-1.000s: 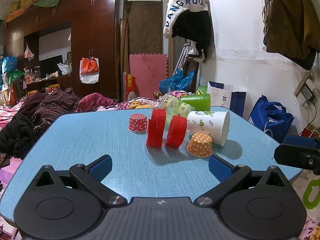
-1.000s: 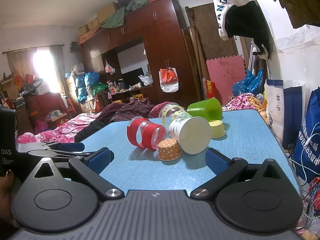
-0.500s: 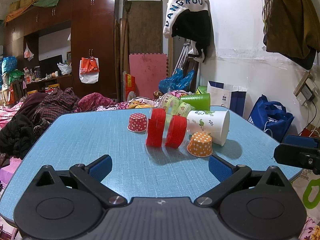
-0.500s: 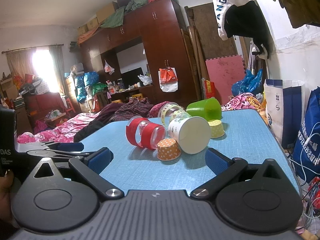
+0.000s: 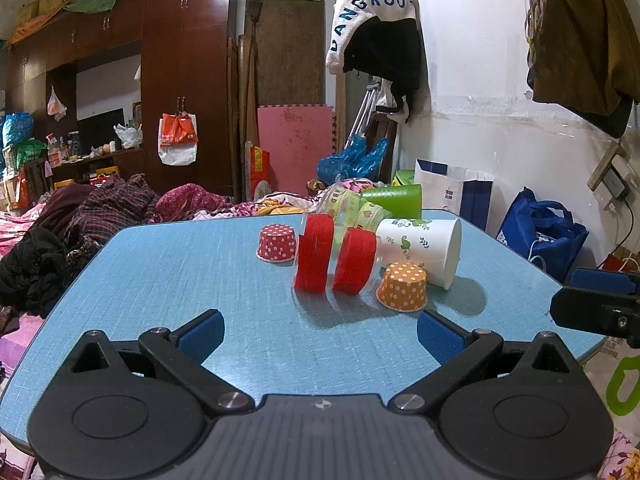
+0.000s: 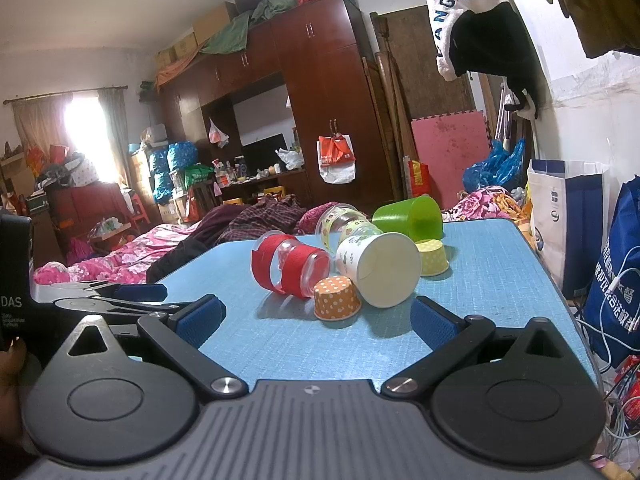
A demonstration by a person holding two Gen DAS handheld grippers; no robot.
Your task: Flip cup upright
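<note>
Blue ribbed pads line the jaws of both tools, and both sets are spread wide with nothing between them. Left gripper point(image 5: 318, 336) and right gripper point(image 6: 316, 318) sit low at the near edge of the tabletop point(image 5: 180, 280), a pale blue laminate with a woven-looking grain and rounded corners.

Past the pads is the cup cluster. Closest is a little orange polka-dot paper cup point(image 6: 337, 298), mouth down. Touching it from behind, a white paper cup point(image 6: 380, 270) with green leaf prints lies on its side, flat base toward the right camera. Beside that is a clear plastic cup point(image 6: 290, 268) wrapped in two red bands, also tipped over. A red dotted cup point(image 5: 277, 243) sits upside down further back, a yellow one point(image 6: 432, 257) near the white cup, then a green plastic cup point(image 6: 412, 218) and another clear patterned one point(image 6: 340, 222) on their sides.

Beyond: heaped clothes, a dark wooden wardrobe point(image 5: 180, 80), pink foam mat point(image 5: 296, 144).
</note>
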